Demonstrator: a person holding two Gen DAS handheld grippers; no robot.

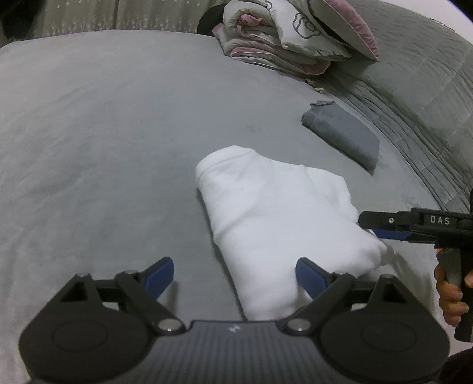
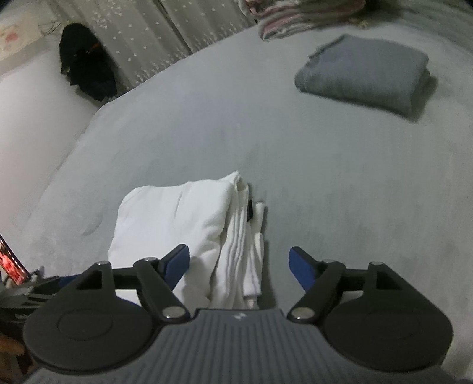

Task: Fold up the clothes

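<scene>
White folded cotton garment [image 1: 280, 230], one, centre frame; grey folded cloth [image 1: 343, 136], one, upper right, on bed [image 1: 103, 133]. Left gripper [image 1: 235, 273], right gripper [image 2: 239, 261] angled downward, jaws spread, gripping nothing.

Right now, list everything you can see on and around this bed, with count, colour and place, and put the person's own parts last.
Folded white garment: one, white, near middle of the bed, just ahead of both grippers.
Folded grey cloth: one, grey, further back on the bed.
Rolled patterned quilt: one, cream with pink edging, far end of the bed.
Grey bed sheet: one, grey, under everything.
Quilted grey cover: one, grey, along the bed's side.
Starred curtain: one, pale, behind the bed.
Black bundle: one, black, beside the curtain.
Left gripper: one, black with blue pads, open.
Right gripper: one, same colours, open.
Hand: one, on the right gripper's handle.
</scene>
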